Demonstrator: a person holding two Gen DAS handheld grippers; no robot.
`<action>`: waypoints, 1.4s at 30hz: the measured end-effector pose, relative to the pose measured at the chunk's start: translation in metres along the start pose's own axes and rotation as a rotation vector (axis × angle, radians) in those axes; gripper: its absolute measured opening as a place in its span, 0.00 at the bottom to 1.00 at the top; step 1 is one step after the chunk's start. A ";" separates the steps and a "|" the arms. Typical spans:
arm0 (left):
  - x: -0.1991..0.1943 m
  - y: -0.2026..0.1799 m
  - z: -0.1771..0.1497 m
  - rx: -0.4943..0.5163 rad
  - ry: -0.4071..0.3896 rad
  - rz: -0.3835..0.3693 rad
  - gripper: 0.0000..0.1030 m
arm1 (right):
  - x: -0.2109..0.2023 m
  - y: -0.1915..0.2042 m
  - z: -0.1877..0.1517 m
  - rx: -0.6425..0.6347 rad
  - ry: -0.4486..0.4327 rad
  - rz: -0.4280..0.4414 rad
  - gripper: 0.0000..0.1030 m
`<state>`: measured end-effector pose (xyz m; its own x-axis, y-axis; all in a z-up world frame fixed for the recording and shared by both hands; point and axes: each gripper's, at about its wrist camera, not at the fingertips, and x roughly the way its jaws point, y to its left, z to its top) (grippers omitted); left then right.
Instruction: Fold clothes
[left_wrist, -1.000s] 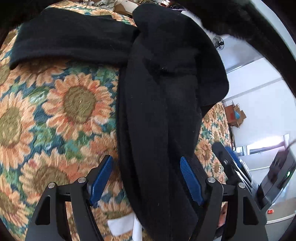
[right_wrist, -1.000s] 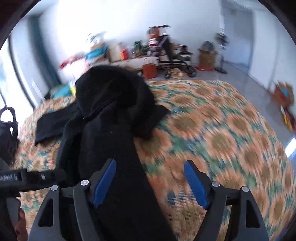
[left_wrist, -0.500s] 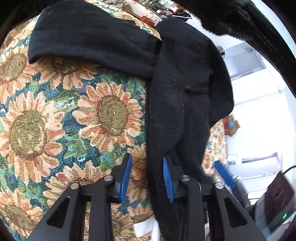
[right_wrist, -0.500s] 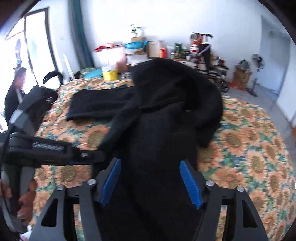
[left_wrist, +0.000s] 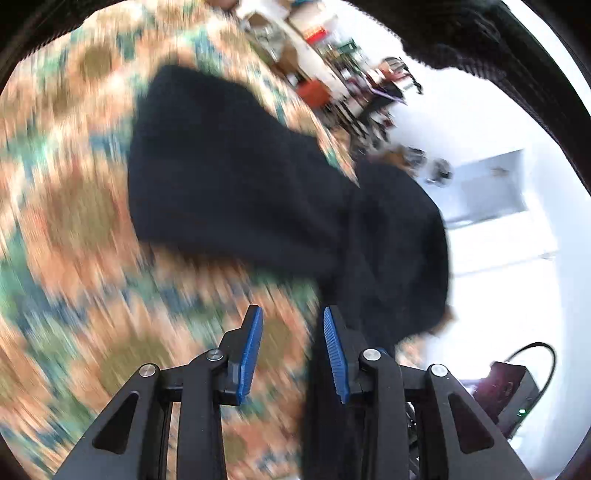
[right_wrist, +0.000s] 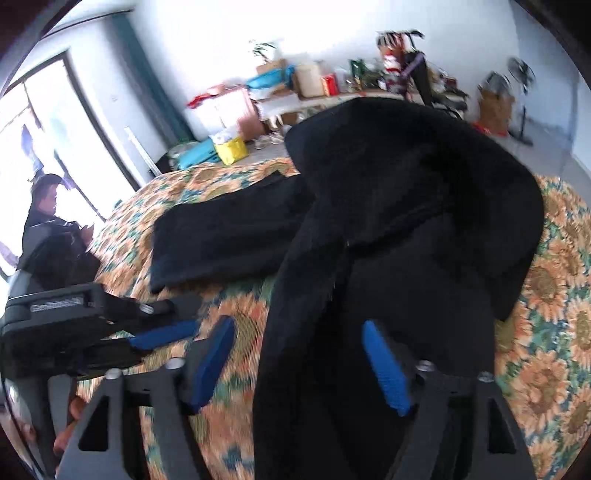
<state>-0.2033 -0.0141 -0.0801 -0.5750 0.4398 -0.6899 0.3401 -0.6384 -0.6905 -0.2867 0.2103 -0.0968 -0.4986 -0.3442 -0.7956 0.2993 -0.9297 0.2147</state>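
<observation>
A black garment (right_wrist: 406, 206) lies bunched on a sunflower-print bedspread (right_wrist: 554, 332), with one sleeve (right_wrist: 229, 236) stretched out to the left. My right gripper (right_wrist: 299, 365) is open wide, its fingers either side of the garment's near part, and cloth fills the gap. My left gripper (left_wrist: 291, 347) is only narrowly open, with bare bedspread (left_wrist: 74, 258) showing between its pads. The black garment (left_wrist: 240, 192) runs just outside its right finger (left_wrist: 334, 350). The left wrist view is motion-blurred. The left gripper (right_wrist: 162, 338) also shows at the left of the right wrist view.
A person (right_wrist: 44, 221) sits by the window at far left. Boxes, a yellow bag (right_wrist: 231, 151) and clutter line the far wall, with a fan (right_wrist: 517, 77) at right. A dark device with a cable (left_wrist: 509, 387) sits low right.
The left gripper's fingers closed from wide to a narrow gap, and it has swung left off the garment's edge. The right gripper moved over the garment, which now lies between its fingers.
</observation>
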 end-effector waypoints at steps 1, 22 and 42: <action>0.001 0.002 0.007 0.008 0.009 0.024 0.34 | 0.008 0.002 0.006 0.011 0.018 -0.022 0.75; 0.050 -0.017 0.041 0.101 0.150 0.307 0.23 | -0.154 -0.254 0.050 0.371 -0.184 -0.754 0.20; 0.028 -0.067 -0.138 0.357 0.352 0.138 0.67 | -0.131 -0.096 -0.127 -0.088 -0.110 -0.354 0.68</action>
<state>-0.1396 0.1280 -0.0834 -0.2364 0.4827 -0.8433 0.0846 -0.8544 -0.5127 -0.1468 0.3618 -0.0851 -0.6668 -0.0204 -0.7450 0.1589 -0.9805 -0.1154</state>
